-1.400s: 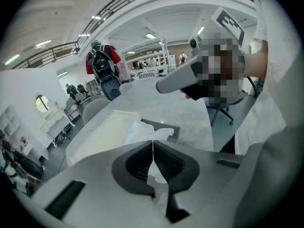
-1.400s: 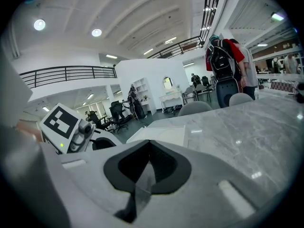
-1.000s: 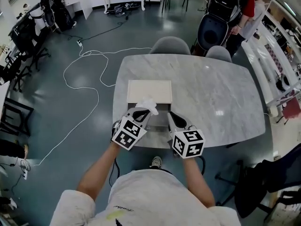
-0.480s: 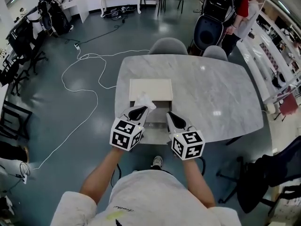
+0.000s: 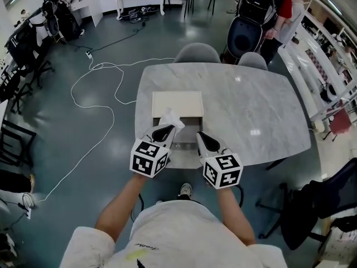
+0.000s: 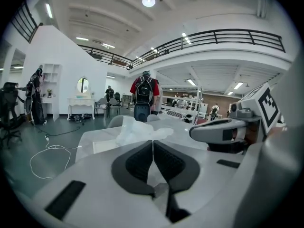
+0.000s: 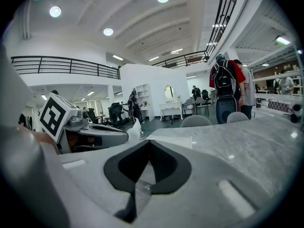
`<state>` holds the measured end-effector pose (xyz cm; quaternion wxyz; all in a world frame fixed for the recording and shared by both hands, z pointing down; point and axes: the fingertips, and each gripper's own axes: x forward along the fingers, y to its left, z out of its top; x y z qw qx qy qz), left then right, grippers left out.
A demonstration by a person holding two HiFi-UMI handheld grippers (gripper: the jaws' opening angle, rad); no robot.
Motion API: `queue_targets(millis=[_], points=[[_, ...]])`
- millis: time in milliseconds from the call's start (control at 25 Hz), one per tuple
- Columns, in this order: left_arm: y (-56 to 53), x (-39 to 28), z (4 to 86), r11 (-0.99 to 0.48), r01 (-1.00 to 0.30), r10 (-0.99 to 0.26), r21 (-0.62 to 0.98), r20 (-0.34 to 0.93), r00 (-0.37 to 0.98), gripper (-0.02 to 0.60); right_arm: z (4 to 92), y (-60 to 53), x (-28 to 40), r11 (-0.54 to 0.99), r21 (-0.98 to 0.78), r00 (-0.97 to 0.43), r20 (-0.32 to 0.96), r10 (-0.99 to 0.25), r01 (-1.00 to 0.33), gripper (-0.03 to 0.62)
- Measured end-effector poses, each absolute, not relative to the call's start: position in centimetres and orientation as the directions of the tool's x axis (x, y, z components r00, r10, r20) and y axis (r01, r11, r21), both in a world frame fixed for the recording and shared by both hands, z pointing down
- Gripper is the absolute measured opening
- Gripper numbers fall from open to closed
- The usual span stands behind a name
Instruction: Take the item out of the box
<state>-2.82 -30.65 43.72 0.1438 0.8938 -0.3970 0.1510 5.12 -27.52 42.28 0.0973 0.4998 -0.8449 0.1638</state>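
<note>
Over the box [image 5: 178, 102], the left gripper [image 5: 163, 132] is clamped on crumpled white wrapping [image 5: 170, 118], judged light, soft and best pinched at a fold; the right gripper [image 5: 205, 140] is closed, empty.

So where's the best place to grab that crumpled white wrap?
Pinch the wrap by a bunched fold at its near end, coming in from the near side. It is soft and crumpled with no firm edge, so gathered folds give the jaws something thick. The left gripper holds it that way, jaws shut.
</note>
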Motion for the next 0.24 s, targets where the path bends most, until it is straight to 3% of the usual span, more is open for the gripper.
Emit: queue_targets(millis=[240], points=[[-30.72, -2.45, 43.68, -0.647, -0.75, -0.663, 0.14, 0.382, 0.644, 0.015, 42.26, -27.6, 5.18, 0.45, -0.177, -0.484, 0.33, -0.81, -0.875, 0.005]])
